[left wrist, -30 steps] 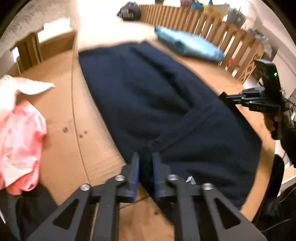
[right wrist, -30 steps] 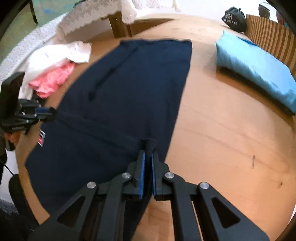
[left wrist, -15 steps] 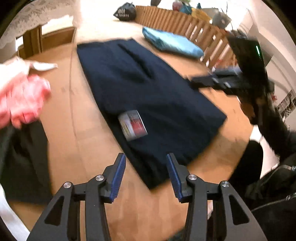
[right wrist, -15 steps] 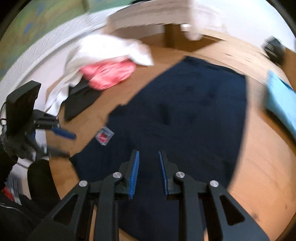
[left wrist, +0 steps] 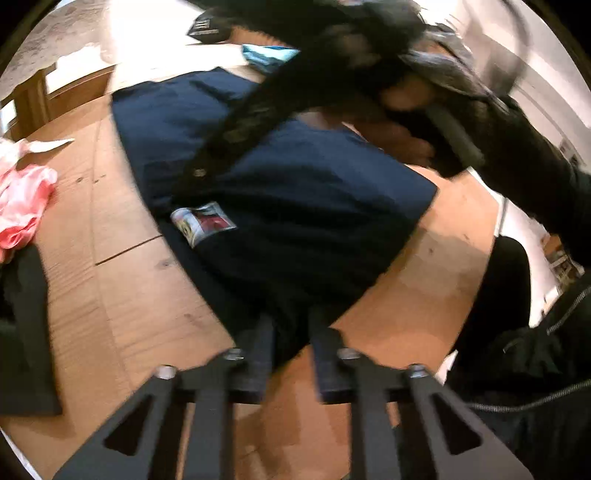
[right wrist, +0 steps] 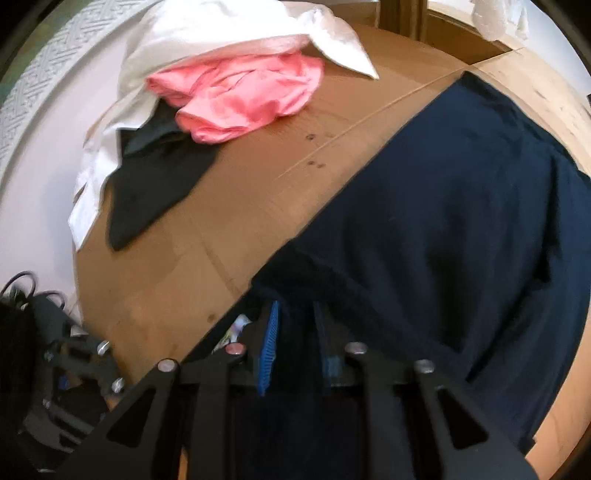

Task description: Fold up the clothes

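A navy garment (left wrist: 303,206) lies folded on the wooden table (left wrist: 122,295), a white and red label (left wrist: 202,222) showing on its top layer. My left gripper (left wrist: 291,328) is open, its jaws on either side of the garment's near corner. My right gripper (right wrist: 295,325) is open too, its blue-padded jaws around the navy garment's (right wrist: 461,236) folded near edge. The person's arm and hair (left wrist: 332,62) cross the top of the left wrist view and hide the garment's far part.
A pile of pink (right wrist: 240,96), white (right wrist: 229,37) and black (right wrist: 159,184) clothes lies at the table's left edge. A blue folded item (left wrist: 267,57) and a black bag (left wrist: 207,26) lie at the far side. The table's near edge runs close to both grippers.
Both grippers let go of the navy garment after folding it over, then came down to its near edge. The left jaws now straddle its corner, the right jaws its fold.
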Tool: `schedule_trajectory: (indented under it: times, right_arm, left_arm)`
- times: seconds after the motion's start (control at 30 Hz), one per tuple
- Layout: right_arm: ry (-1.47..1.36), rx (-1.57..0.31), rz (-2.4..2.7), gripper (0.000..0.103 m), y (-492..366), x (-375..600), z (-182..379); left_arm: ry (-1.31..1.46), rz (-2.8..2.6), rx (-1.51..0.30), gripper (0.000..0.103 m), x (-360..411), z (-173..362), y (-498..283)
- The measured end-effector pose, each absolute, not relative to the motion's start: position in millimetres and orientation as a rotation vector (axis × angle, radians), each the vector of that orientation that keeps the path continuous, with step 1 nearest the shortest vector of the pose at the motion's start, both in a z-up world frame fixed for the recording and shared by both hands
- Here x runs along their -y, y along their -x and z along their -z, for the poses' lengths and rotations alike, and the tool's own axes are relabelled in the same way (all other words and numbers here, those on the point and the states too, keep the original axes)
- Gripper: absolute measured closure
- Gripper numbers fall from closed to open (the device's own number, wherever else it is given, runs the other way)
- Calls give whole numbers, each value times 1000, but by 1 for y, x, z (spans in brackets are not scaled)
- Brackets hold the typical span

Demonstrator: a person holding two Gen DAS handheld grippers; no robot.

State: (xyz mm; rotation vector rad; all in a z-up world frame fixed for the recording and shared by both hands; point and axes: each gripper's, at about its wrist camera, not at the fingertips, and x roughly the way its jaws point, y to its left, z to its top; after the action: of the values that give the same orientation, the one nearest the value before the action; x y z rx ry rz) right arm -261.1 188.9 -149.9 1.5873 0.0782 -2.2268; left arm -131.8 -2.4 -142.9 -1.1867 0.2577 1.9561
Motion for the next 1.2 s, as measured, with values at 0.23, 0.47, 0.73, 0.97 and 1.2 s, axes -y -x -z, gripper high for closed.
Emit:
schedule_trajectory:
  times: [0.23, 0.47, 0.73, 0.97, 1.2]
  right_arm:
    - [-1526, -74, 2262, 88, 244, -197, 132]
    - [-1575, -199, 2258, 88, 235, -187, 143]
    - [-1539, -17, 2128, 87, 239, -188, 121]
    - [-1600, 66, 2164, 103, 270, -189, 138]
    - [-1443, 123, 2302, 101, 217, -234, 91]
  left_arm:
    - [1192, -1919, -299, 95, 11, 136, 121]
    - [1234, -1957, -248, 81, 26, 130, 131]
    - [1160, -1859, -224, 78, 6, 117, 129]
    - [1178, -1827, -246, 75, -5, 122, 137]
    - [1156, -1871, -274, 70, -8, 111, 147]
